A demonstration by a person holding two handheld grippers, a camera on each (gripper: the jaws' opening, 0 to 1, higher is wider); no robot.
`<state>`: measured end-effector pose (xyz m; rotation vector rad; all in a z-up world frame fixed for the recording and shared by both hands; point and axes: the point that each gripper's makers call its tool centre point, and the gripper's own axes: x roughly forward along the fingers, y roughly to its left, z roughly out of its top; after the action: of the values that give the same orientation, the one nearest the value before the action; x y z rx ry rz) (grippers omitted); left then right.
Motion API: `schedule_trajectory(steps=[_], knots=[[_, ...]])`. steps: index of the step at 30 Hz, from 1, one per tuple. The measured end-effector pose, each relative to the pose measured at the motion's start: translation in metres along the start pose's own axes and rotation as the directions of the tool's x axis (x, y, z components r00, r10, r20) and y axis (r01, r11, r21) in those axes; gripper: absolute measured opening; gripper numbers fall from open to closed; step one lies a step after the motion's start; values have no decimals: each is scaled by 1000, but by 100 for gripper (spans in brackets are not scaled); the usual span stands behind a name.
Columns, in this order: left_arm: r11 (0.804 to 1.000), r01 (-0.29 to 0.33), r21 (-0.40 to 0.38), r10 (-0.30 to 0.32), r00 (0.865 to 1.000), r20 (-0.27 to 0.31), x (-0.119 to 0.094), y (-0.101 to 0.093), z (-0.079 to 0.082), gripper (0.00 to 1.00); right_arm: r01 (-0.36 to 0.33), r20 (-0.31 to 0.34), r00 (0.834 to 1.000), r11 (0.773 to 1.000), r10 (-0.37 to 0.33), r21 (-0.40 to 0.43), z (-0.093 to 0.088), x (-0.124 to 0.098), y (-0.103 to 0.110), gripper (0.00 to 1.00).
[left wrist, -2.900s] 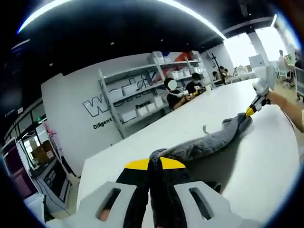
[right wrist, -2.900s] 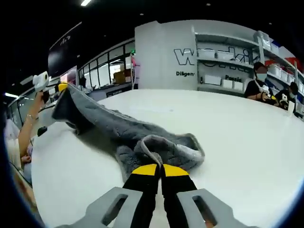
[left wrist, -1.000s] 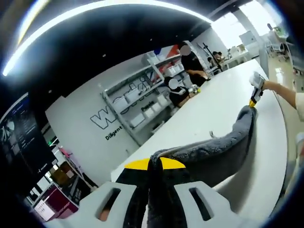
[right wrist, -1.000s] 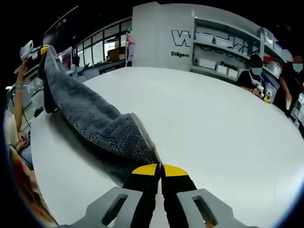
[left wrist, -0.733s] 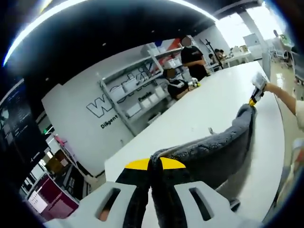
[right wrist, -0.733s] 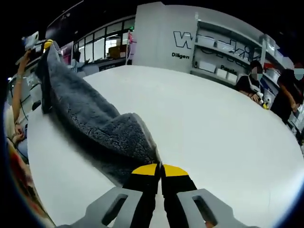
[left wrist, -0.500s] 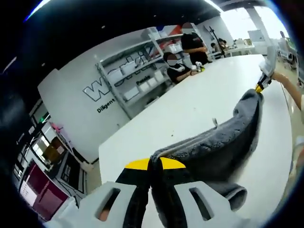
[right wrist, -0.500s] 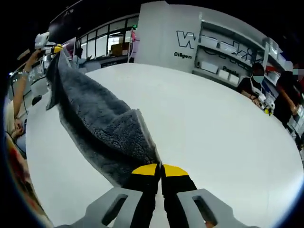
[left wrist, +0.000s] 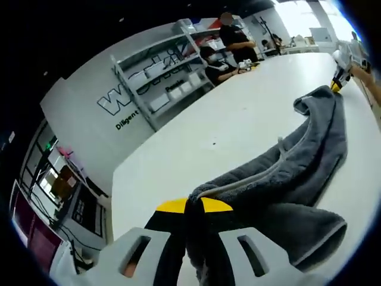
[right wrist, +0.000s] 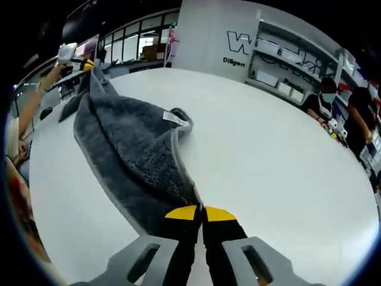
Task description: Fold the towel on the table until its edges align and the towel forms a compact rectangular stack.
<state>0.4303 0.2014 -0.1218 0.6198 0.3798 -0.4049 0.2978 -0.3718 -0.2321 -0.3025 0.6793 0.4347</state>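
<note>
A grey fleece towel (left wrist: 286, 173) lies stretched across the white table (left wrist: 226, 119), folded over along its length. My left gripper (left wrist: 194, 205) is shut on one end of it, low over the table. In the right gripper view the same towel (right wrist: 134, 158) spreads out to the left, with a white label (right wrist: 171, 118) near its far fold. My right gripper (right wrist: 201, 210) is shut on the other end. Each gripper appears small at the far end in the other's view: the right gripper (left wrist: 337, 85) and the left gripper (right wrist: 89, 65), held by a hand.
White shelving (left wrist: 172, 77) with boxes and a lettered wall stand beyond the table. People sit and stand at the table's far side (right wrist: 324, 98). The person's arm (right wrist: 33, 104) reaches along the left edge. Bare table (right wrist: 286, 173) lies right of the towel.
Both grippers have come down with the towel. It hung taut in the air between them; now it lies spread on the table, doubled over.
</note>
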Motion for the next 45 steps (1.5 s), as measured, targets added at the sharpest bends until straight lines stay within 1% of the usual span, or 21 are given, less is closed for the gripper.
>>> schedule_trajectory(steps=[3,6,9,10,12,15,17,18,19,20,21,24,26,28,30,32,33,37,41,43,45], knots=[[1000,-1,-10,0,1000,-11,10,-6,-11,7,-1,2,1000,1000,1,9,-2,0,2,0],[1000,8,-17,-8,999,-31,15,-15,-22,11,10,-6,1000,1000,-10,-16,-5,-1,2,2],[999,23,-45,-25,999,-36,19,-24,-32,20,22,-8,1000,999,-22,-38,-4,-3,3,9],[998,26,-57,-28,999,-31,20,-26,-34,26,26,1,1000,999,-26,-46,-1,-4,3,14],[996,39,-78,-40,999,-3,19,-30,-33,34,28,20,999,999,-27,-47,5,-8,4,17],[993,64,-100,-59,997,55,12,-41,-26,39,29,68,997,999,-26,-42,19,-14,7,21],[992,62,-110,-52,994,91,6,-43,-22,45,42,93,995,998,-37,-48,29,-18,9,25],[991,58,-118,-44,993,114,2,-43,-18,49,51,110,993,997,-44,-57,35,-20,10,26],[991,57,-124,-42,991,124,7,-34,-17,57,56,125,991,996,-48,-64,40,-22,11,29],[989,53,-136,-34,990,139,4,-32,-15,63,60,139,989,996,-50,-69,46,-23,13,31],[988,52,-145,-31,989,143,1,-33,-15,72,64,156,986,995,-52,-73,52,-24,16,33],[982,71,-174,-47,989,139,-1,-36,-17,91,66,190,981,994,-48,-91,69,-23,23,38],[979,88,-184,-64,989,134,-3,-41,-20,96,70,218,975,993,-47,-97,86,-20,28,45],[974,110,-199,-82,986,143,-6,-48,-23,99,69,243,969,993,-44,-98,100,-16,33,53],[964,118,-238,-81,984,157,-4,-46,-24,99,67,267,963,994,-40,-92,115,-12,39,59],[943,119,-310,-70,984,164,-1,-41,-26,99,64,287,957,994,-37,-86,129,-5,44,67],[932,128,-339,-74,983,168,-1,-44,-28,99,62,294,955,995,-35,-82,136,-2,46,71],[905,182,-386,-112,974,196,-6,-53,-33,99,52,312,950,996,-28,-68,160,14,56,84],[890,209,-406,-130,968,214,-11,-53,-33,99,30,327,945,998,-9,-58,182,33,67,93],[884,222,-411,-133,963,234,-14,-53,-30,99,23,323,947,998,-5,-55,192,44,70,100],[878,244,-413,-144,955,259,-17,-56,-28,99,19,304,953,998,1,-64,197,54,74,100]])
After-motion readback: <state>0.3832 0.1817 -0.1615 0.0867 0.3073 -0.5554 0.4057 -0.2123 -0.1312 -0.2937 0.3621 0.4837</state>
